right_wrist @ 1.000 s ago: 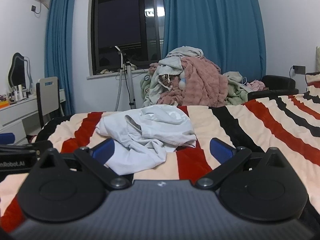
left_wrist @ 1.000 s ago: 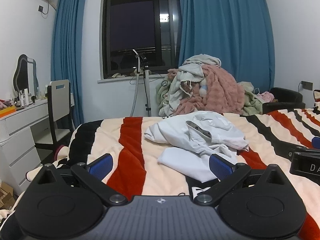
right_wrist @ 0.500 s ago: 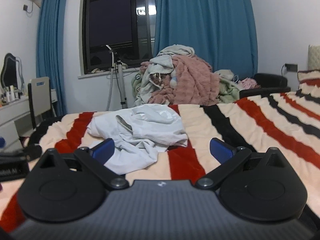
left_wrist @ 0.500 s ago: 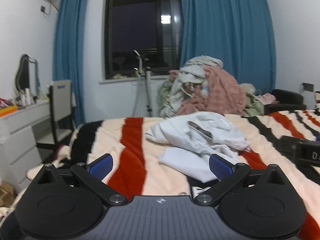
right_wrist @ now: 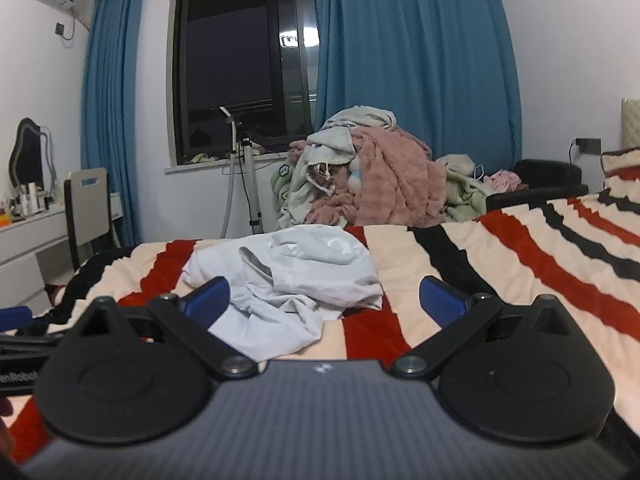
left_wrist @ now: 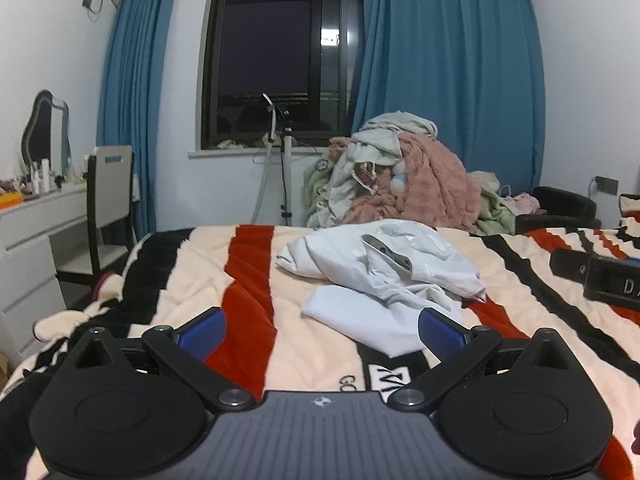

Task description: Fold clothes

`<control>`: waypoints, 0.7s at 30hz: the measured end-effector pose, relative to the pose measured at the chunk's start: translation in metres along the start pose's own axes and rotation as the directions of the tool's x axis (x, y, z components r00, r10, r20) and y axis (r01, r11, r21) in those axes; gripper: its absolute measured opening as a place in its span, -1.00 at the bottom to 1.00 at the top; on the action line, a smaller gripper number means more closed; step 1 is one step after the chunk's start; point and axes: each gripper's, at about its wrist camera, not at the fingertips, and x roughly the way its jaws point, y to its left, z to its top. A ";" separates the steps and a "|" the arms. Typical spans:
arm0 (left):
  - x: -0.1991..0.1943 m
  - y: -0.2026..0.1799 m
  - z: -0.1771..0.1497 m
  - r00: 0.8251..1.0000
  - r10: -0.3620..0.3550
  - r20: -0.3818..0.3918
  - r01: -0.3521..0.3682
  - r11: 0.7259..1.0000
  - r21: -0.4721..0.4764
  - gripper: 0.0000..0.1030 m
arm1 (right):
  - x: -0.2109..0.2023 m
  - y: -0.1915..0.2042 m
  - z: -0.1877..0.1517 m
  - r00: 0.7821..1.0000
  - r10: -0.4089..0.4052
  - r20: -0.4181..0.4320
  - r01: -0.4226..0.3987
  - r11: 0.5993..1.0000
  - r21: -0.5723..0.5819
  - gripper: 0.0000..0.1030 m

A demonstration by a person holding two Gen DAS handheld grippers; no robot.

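A crumpled white garment (left_wrist: 384,276) lies in a heap on the striped bed blanket (left_wrist: 248,280), a flat corner of it reaching toward the camera. My left gripper (left_wrist: 322,330) hovers low over the blanket just short of that corner, open and holding nothing. In the right wrist view the same white garment (right_wrist: 296,280) lies ahead and slightly left. My right gripper (right_wrist: 324,300) is open, its left blue pad in front of the cloth's near edge. The right gripper's black body (left_wrist: 600,276) shows at the left view's right edge.
A big pile of pink, grey and green laundry (left_wrist: 400,184) rises beyond the bed under the blue curtains (left_wrist: 444,80). A white dresser (left_wrist: 32,248) and chair (left_wrist: 108,200) stand left of the bed. A garment steamer pole (left_wrist: 280,160) stands by the window. A black armchair (right_wrist: 540,184) sits far right.
Both grippers have drifted slightly, the room shifting a little in each view. The garment lies as before and both grippers stay open.
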 end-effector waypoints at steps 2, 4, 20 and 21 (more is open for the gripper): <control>0.000 -0.001 0.000 1.000 0.009 0.001 -0.009 1.000 0.009 0.99 | 0.000 0.002 0.001 1.000 0.001 0.010 -0.001 1.000 -0.017 1.00; 0.001 -0.002 0.000 1.000 0.005 0.002 -0.005 1.000 0.011 0.99 | 0.001 0.002 0.002 1.000 0.008 0.009 -0.008 1.000 -0.015 1.00; 0.023 -0.012 0.003 0.996 -0.056 -0.066 0.058 0.998 0.036 0.97 | 0.014 -0.019 0.007 0.998 0.019 -0.067 -0.012 0.995 0.102 0.99; 0.028 -0.014 0.005 0.995 -0.067 -0.080 0.070 0.996 0.047 0.97 | 0.015 -0.021 0.007 0.997 0.017 -0.071 -0.009 0.994 0.111 0.99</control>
